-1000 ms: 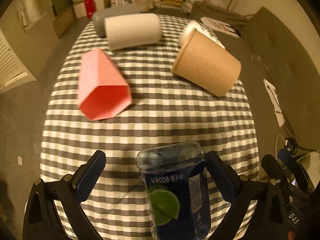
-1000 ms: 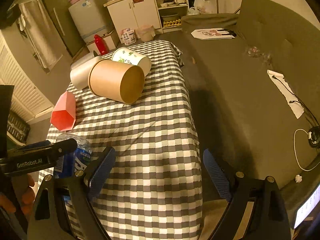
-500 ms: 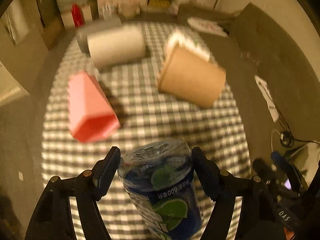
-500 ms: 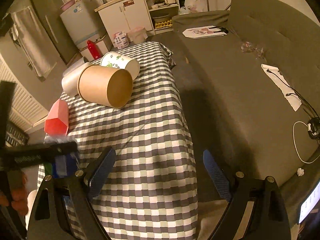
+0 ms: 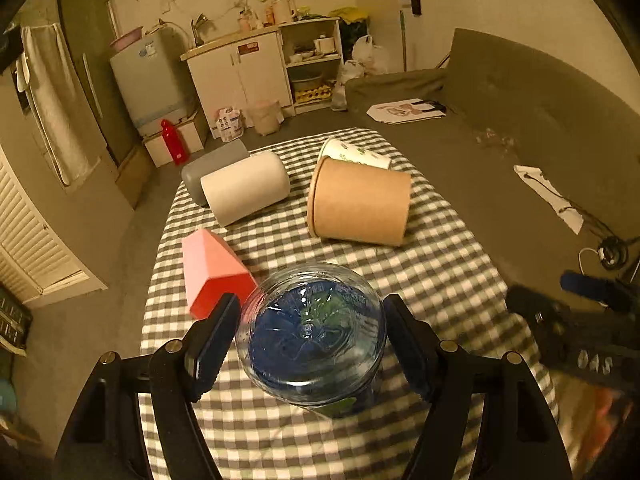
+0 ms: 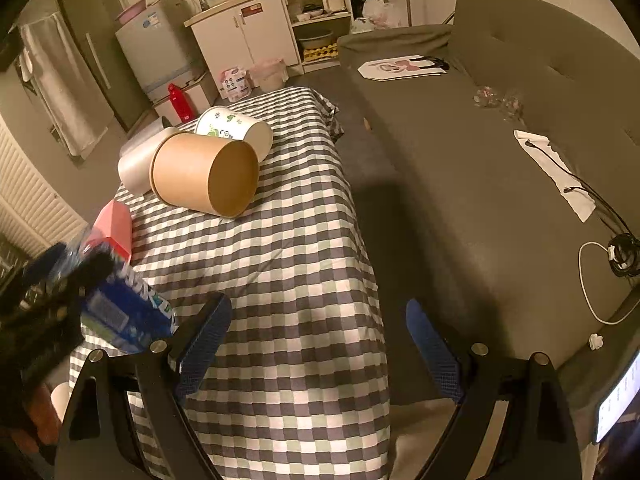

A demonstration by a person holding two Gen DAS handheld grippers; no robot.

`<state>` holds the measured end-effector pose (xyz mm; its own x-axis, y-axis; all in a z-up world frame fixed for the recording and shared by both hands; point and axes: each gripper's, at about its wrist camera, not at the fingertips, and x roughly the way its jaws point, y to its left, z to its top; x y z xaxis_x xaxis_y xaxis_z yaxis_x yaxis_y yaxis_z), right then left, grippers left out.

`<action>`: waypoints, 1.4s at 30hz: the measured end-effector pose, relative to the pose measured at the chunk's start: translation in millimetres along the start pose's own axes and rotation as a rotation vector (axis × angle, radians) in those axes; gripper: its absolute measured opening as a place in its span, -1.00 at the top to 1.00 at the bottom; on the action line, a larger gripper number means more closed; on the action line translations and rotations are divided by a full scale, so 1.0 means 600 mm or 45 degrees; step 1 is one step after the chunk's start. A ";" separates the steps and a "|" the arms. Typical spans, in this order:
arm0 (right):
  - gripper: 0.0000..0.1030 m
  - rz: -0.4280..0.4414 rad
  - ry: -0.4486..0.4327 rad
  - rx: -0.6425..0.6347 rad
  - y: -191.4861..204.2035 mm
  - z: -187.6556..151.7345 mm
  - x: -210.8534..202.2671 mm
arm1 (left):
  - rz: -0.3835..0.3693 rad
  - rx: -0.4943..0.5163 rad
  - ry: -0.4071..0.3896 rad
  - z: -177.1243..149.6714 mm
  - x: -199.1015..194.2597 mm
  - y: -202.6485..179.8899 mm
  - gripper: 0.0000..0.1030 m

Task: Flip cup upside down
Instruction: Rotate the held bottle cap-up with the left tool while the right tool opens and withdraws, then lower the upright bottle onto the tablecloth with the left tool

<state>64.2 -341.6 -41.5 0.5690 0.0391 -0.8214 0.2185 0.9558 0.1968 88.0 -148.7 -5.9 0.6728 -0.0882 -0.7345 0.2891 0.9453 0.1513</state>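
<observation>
While gripped in the left gripper [image 5: 310, 332], now tipping the clear blue cup [image 5: 312, 340] base-forward above the counter [image 5: 440, 264], mid-flip; right gripper [image 6: 316, 344] hanging wide, empty.

Blue cup [image 5: 312, 340] between left tongs [image 5: 310, 338]

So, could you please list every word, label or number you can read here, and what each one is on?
"CO": green lettering on the white printed cup; the rest is hidden.
Label on the blue plastic cup: motion-blurred, unreadable.
Red sticker on the white cabinet: too small to read.
Sticker on the fridge: too small to read.
</observation>
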 end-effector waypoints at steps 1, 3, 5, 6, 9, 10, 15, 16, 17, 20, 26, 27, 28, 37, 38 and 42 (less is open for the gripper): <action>-0.73 0.000 -0.001 0.002 0.000 0.000 0.000 | -0.011 0.001 -0.007 -0.004 -0.004 -0.001 -0.46; -0.73 0.000 -0.002 0.003 0.000 0.001 -0.001 | -0.062 -0.012 -0.022 -0.008 -0.011 0.001 -0.47; -0.74 0.002 -0.006 0.000 0.002 0.000 -0.002 | -0.077 -0.014 -0.034 -0.010 -0.019 0.001 -0.48; -0.74 0.003 -0.010 -0.001 0.003 0.000 -0.003 | -0.074 -0.009 -0.039 -0.009 -0.021 0.000 -0.48; -0.74 0.014 -0.033 -0.006 0.003 -0.002 -0.011 | -0.075 -0.007 -0.060 -0.005 -0.029 -0.001 -0.48; -0.74 0.018 -0.044 -0.007 0.004 -0.002 -0.015 | -0.091 -0.017 -0.065 -0.002 -0.033 0.000 -0.48; -0.73 0.030 -0.095 -0.011 0.004 -0.002 -0.034 | -0.126 -0.046 -0.113 0.007 -0.061 0.009 -0.49; -0.73 0.030 -0.110 -0.014 0.006 -0.002 -0.040 | -0.132 -0.053 -0.130 0.009 -0.070 0.012 -0.49; -0.73 0.032 -0.120 -0.017 0.008 -0.002 -0.044 | -0.142 -0.063 -0.148 0.011 -0.079 0.016 -0.48; -0.74 0.043 -0.165 -0.034 0.016 0.001 -0.067 | -0.162 -0.101 -0.182 0.016 -0.103 0.033 -0.48; -0.74 0.089 -0.299 -0.106 0.052 0.004 -0.135 | -0.140 -0.175 -0.266 0.012 -0.159 0.082 -0.49; -0.74 0.098 -0.323 -0.121 0.059 0.003 -0.147 | -0.130 -0.181 -0.278 0.009 -0.166 0.088 -0.49; -0.74 0.105 -0.350 -0.140 0.068 0.002 -0.162 | -0.120 -0.192 -0.294 0.005 -0.175 0.096 -0.49; -0.73 0.154 -0.486 -0.254 0.133 -0.027 -0.235 | -0.070 -0.261 -0.362 -0.050 -0.221 0.149 -0.48; -0.73 0.155 -0.489 -0.259 0.134 -0.030 -0.235 | -0.063 -0.265 -0.361 -0.055 -0.221 0.153 -0.48; -0.73 0.166 -0.501 -0.279 0.151 -0.043 -0.240 | -0.054 -0.296 -0.361 -0.078 -0.219 0.165 -0.49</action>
<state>-18.6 -253.2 80.7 0.8472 0.0898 -0.5236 -0.0231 0.9909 0.1325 -3.8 -28.5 74.7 0.8348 -0.1819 -0.5196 0.1806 0.9821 -0.0537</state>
